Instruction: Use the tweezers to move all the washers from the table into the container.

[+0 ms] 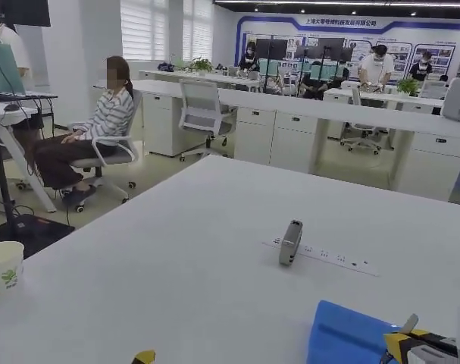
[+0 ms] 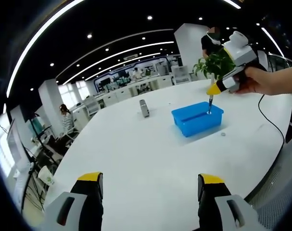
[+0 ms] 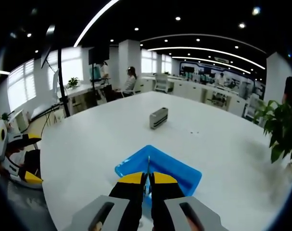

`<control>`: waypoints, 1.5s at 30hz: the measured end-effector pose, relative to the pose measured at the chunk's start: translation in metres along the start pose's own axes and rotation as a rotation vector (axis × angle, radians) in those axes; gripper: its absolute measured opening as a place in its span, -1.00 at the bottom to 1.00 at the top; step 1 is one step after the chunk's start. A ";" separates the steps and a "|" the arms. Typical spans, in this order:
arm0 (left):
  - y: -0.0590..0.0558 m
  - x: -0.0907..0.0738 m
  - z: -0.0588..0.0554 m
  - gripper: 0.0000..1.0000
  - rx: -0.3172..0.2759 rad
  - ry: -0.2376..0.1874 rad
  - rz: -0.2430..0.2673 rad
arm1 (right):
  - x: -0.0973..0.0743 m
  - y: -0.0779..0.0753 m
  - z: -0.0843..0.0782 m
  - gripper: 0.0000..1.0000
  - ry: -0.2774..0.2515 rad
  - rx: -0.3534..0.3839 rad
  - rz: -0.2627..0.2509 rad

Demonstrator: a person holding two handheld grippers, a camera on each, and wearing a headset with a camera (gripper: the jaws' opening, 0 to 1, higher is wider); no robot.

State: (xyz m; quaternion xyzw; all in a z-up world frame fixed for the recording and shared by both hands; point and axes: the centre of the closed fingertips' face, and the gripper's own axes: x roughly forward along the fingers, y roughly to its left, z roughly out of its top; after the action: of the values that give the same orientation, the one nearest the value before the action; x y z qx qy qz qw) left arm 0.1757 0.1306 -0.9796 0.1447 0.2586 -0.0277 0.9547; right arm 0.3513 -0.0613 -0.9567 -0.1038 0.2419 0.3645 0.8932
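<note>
Right claw (image 3: 147,176) grips tweezers (image 2: 209,103) dipped into blue container (image 2: 196,126); left claw (image 2: 150,177) gapes.

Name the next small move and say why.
Probably lift the right claw and swing the tweezers to the washer: their tips are down in the container, and that washer lies on the table beside it.

Yellow-tipped, grey-bodied left gripper (image 2: 150,182): jaws spread wide, nothing between them. Matching right gripper (image 3: 147,177): jaws pressed together on thin metal tweezers (image 3: 148,164), which project forward from between the tips. A bare hand (image 2: 255,82) holds its white body.
</note>
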 end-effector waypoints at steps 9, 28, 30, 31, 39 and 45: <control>-0.002 0.001 -0.002 0.65 0.005 0.011 -0.006 | 0.011 -0.007 -0.005 -0.98 0.012 0.002 -0.002; -0.006 0.006 -0.009 0.65 0.025 0.055 -0.026 | 0.047 -0.021 -0.022 -0.98 0.065 0.029 0.013; -0.006 0.007 -0.010 0.64 0.027 0.061 -0.026 | 0.050 -0.020 -0.023 -0.98 0.067 0.033 0.016; -0.006 0.007 -0.010 0.63 0.026 0.061 -0.028 | 0.051 -0.020 -0.023 -0.98 0.067 0.032 0.017; -0.005 0.007 -0.012 0.62 0.027 0.070 -0.026 | 0.062 -0.019 -0.029 -0.98 0.084 0.034 0.030; -0.006 0.007 -0.012 0.62 0.027 0.073 -0.027 | 0.064 -0.017 -0.033 -0.98 0.087 0.041 0.037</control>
State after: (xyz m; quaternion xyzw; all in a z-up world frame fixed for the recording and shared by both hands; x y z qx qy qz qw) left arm 0.1754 0.1288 -0.9950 0.1551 0.2949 -0.0389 0.9421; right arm 0.3906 -0.0467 -1.0169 -0.0967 0.2897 0.3712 0.8769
